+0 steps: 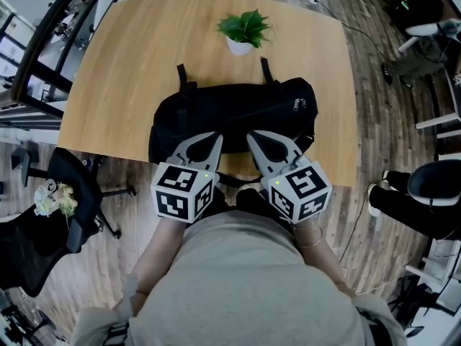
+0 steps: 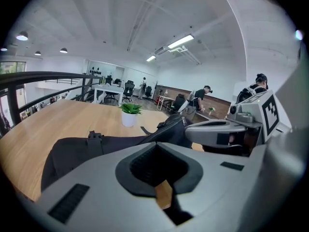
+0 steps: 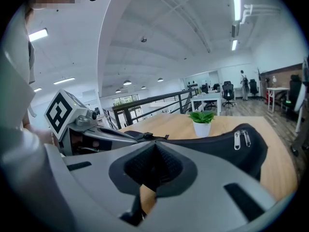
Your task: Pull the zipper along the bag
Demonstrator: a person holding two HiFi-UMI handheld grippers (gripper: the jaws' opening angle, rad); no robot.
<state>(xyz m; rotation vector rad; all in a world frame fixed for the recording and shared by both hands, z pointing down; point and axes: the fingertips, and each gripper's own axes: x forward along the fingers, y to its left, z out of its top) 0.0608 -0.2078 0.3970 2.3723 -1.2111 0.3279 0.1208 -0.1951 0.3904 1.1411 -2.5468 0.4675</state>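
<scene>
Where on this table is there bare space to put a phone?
Bare wood lies left of the bag, out to the left edge of the table, and on both sides of the plant along the far edge. The near edge is crowded: bag, left gripper, right gripper.

Inventory: one wooden table (image 1: 130, 63); one black bag (image 1: 238, 114), bearing two zipper pulls (image 3: 240, 139); one potted plant (image 1: 243, 29); two grippers: left gripper (image 1: 215, 138), right gripper (image 1: 253, 138).
</scene>
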